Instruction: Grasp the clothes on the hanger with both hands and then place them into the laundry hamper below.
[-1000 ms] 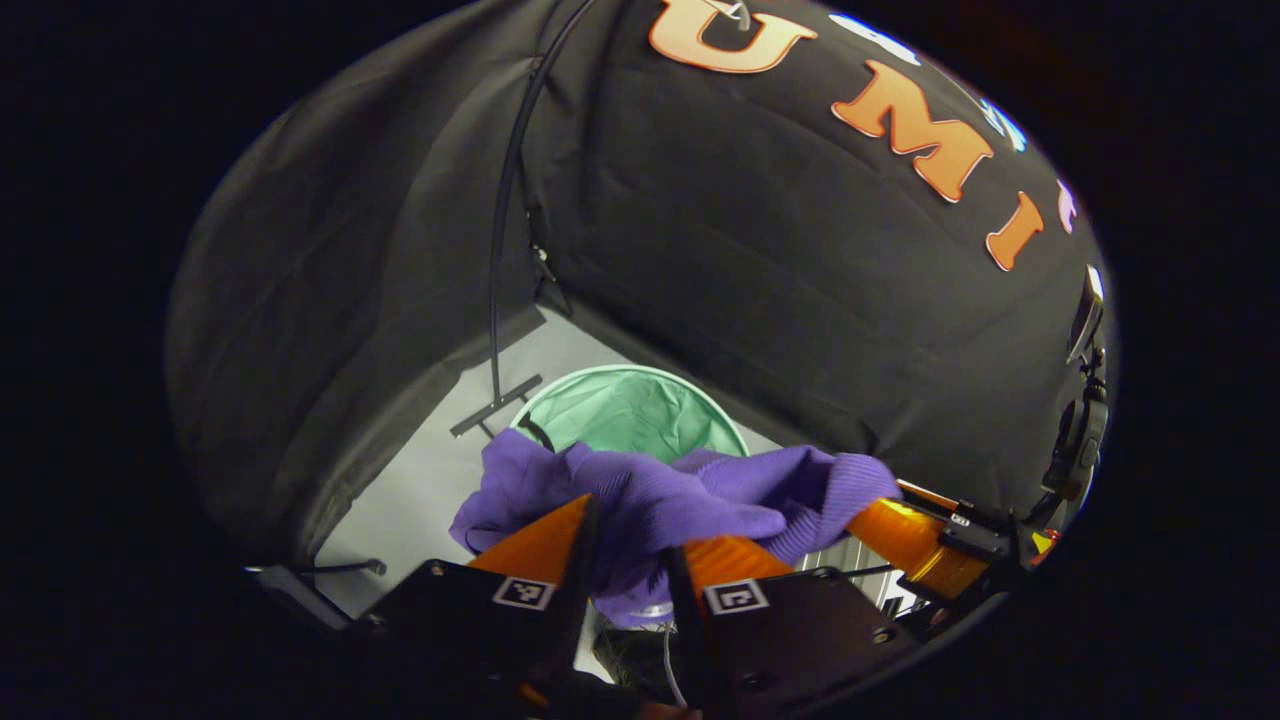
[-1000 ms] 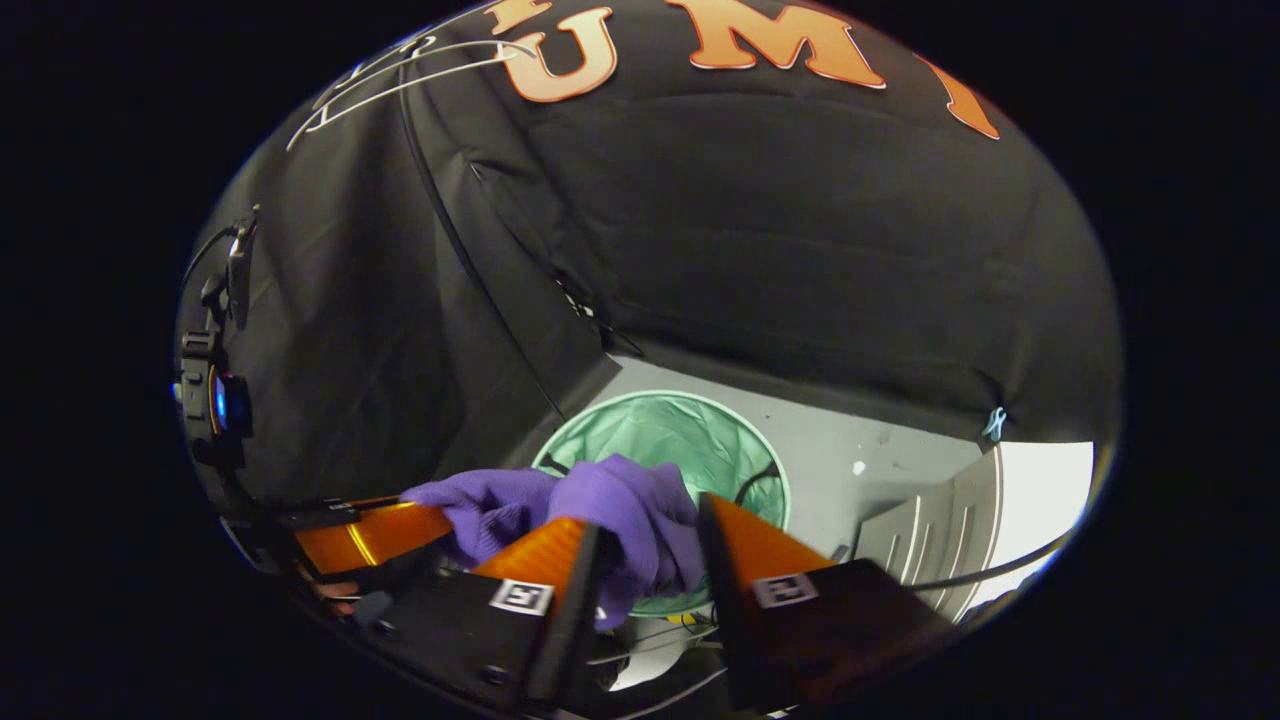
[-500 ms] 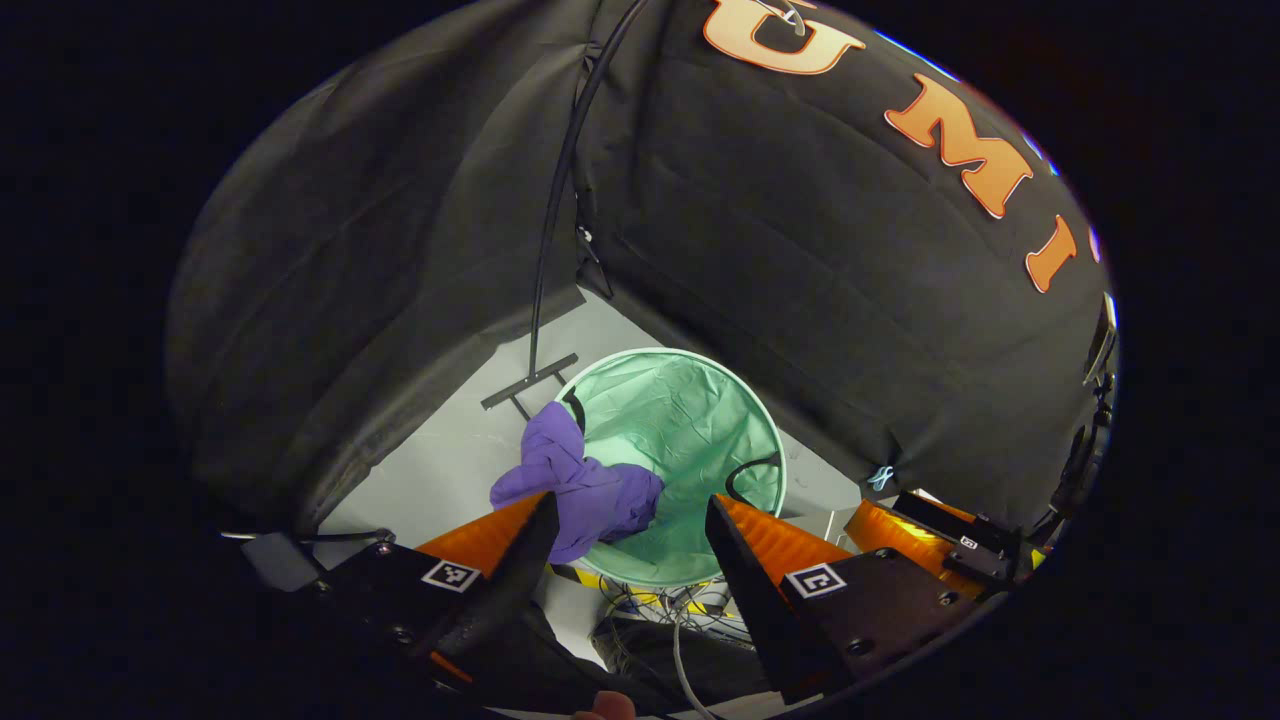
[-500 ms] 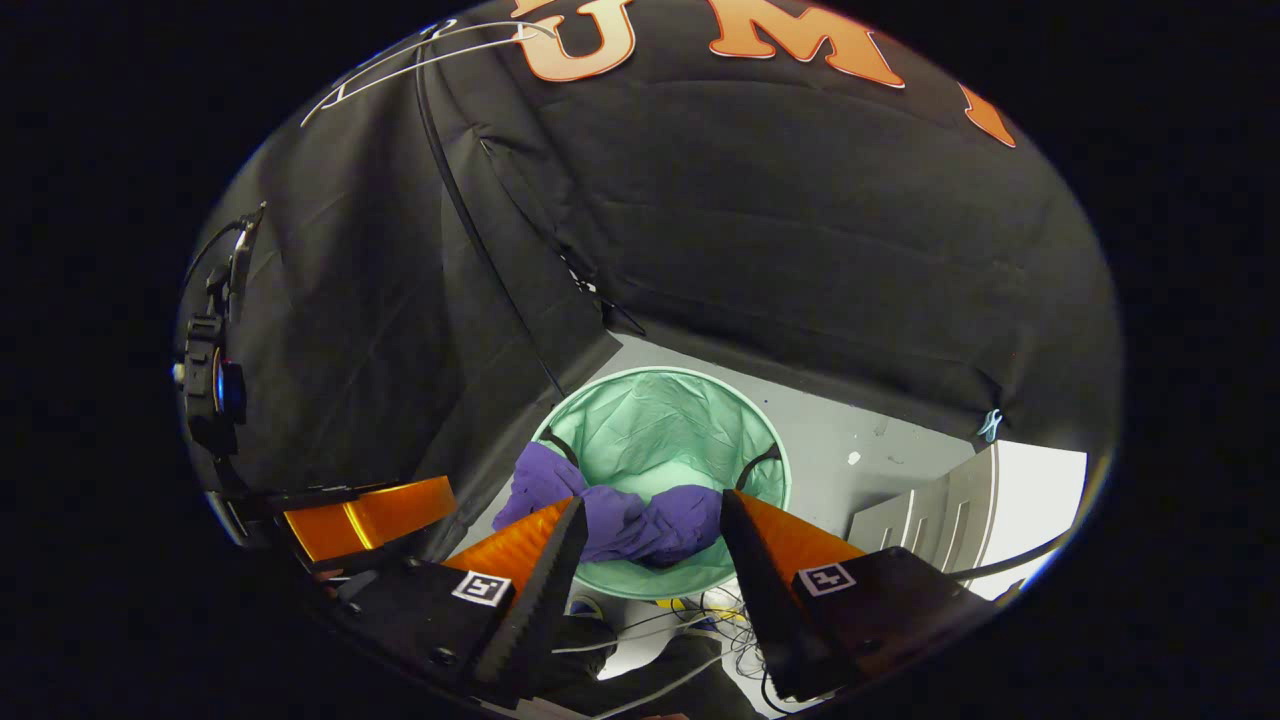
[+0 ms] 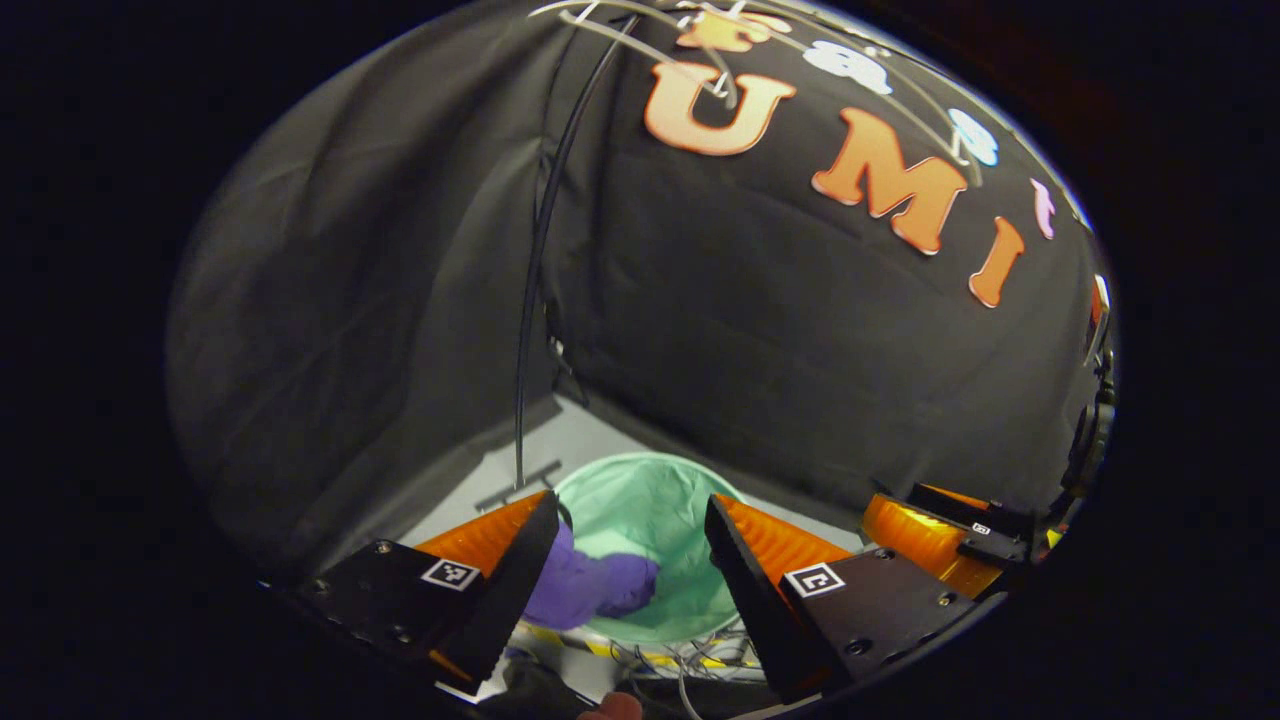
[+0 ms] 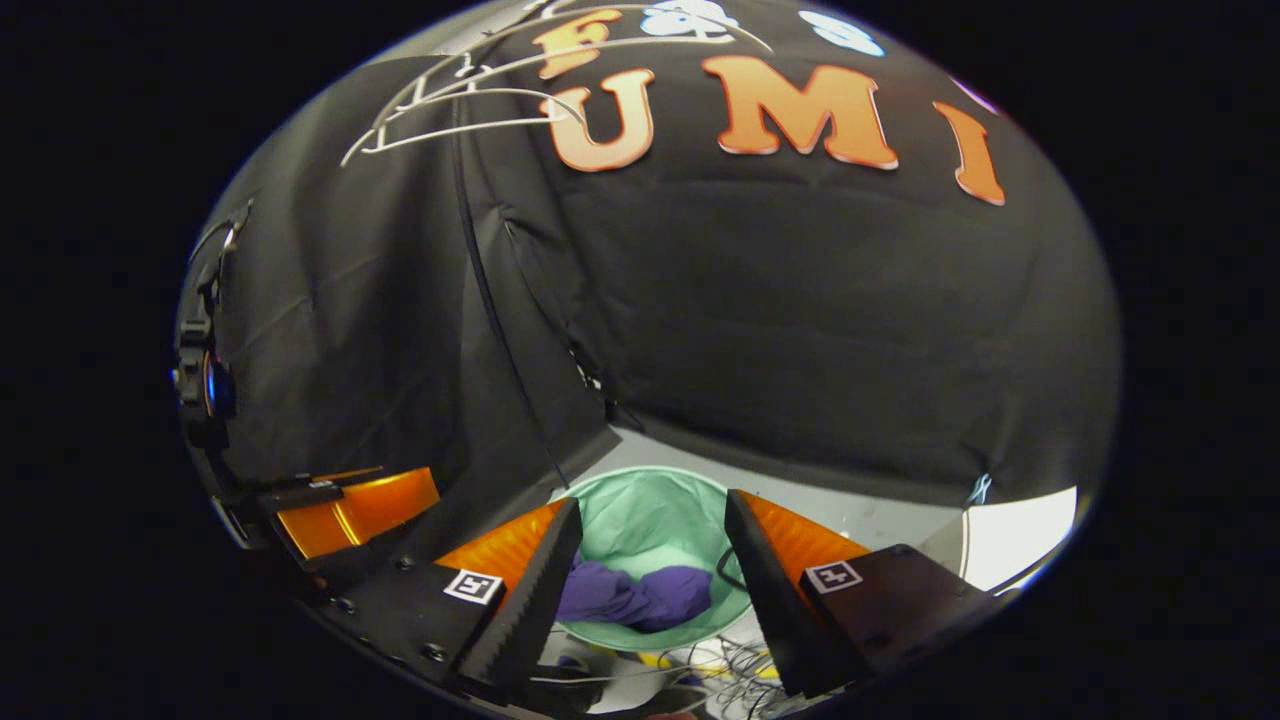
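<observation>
Grey floor (image 6: 880, 515): green hamper (image 6: 650, 515), cables (image 6: 715, 655).

The left gripper (image 5: 630, 540) hangs with its orange fingers spread apart and nothing between them. Below lies the green laundry hamper (image 5: 655, 510), with the purple garment (image 5: 590, 585) bunched at its near-left side. The right gripper (image 5: 935, 535) sits off to the right. White wire hangers (image 5: 640, 25) hang up top.

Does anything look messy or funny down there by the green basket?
A little. The purple garment lies bunched against the near rim of the green hamper rather than flat at the bottom, and loose cables are tangled on the floor beside it.
</observation>
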`<state>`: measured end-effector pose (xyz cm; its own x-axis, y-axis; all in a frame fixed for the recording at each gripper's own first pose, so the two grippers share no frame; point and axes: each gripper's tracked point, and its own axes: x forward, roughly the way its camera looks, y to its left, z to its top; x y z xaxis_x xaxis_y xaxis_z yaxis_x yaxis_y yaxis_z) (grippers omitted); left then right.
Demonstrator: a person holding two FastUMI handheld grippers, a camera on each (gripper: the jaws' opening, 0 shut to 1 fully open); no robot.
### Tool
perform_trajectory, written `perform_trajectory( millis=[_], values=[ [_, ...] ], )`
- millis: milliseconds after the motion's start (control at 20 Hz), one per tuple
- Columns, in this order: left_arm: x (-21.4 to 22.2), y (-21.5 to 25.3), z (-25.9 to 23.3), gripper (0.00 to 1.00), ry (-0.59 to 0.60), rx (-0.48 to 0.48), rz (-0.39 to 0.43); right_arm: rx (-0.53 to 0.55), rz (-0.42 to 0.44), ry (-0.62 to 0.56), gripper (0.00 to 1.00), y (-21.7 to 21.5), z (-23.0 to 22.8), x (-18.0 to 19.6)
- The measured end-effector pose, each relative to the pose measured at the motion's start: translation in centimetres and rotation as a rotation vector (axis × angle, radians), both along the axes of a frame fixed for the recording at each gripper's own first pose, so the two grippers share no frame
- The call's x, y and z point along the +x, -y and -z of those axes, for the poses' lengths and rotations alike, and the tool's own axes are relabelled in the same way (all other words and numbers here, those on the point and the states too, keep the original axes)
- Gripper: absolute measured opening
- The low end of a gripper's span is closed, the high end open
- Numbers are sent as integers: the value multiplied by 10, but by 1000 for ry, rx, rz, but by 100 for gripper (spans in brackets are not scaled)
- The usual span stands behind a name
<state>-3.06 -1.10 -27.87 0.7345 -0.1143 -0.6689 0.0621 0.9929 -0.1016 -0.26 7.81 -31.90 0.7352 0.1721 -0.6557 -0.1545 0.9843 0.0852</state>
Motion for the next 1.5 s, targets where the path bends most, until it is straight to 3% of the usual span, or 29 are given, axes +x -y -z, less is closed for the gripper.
perform_trajectory(
  millis=[50, 100, 150, 200, 250, 400, 600, 650, 1000, 1250, 1500],
  values=[
    [7, 1, -19, 95, 41, -2, 4, 12, -2, 35, 87, -4, -17, 4],
    [11, 2, -39, 95, 81, -6, 5, 32, 0, 67, 96, -13, -43, 7],
    [18, 1, -59, 95, 119, -9, -1, 50, 10, 97, 95, -16, -64, 11],
    [22, -3, -78, 95, 165, -13, -9, 67, 24, 132, 87, -15, -83, 17],
    [33, -5, -100, 95, 214, -15, -18, 82, 39, 170, 96, -14, -102, 24],
    [50, -19, -170, 95, 351, -12, -45, 113, 75, 290, 96, 3, -162, 37],
    [72, -43, -252, 94, 514, 2, -97, 56, 136, 471, 96, 48, -229, 51],
    [78, -49, -267, 99, 539, 5, -111, 38, 149, 502, 97, 57, -243, 54],
    [88, -87, -310, 89, 675, 63, -192, -42, 213, 702, 88, 103, -332, 55],
    [81, -87, -316, 91, 676, 16, -200, -61, 238, 719, 88, 116, -342, 48],
    [80, -89, -332, 94, 743, 43, -176, -52, 244, 701, 88, 119, -337, 54]
  ],
)
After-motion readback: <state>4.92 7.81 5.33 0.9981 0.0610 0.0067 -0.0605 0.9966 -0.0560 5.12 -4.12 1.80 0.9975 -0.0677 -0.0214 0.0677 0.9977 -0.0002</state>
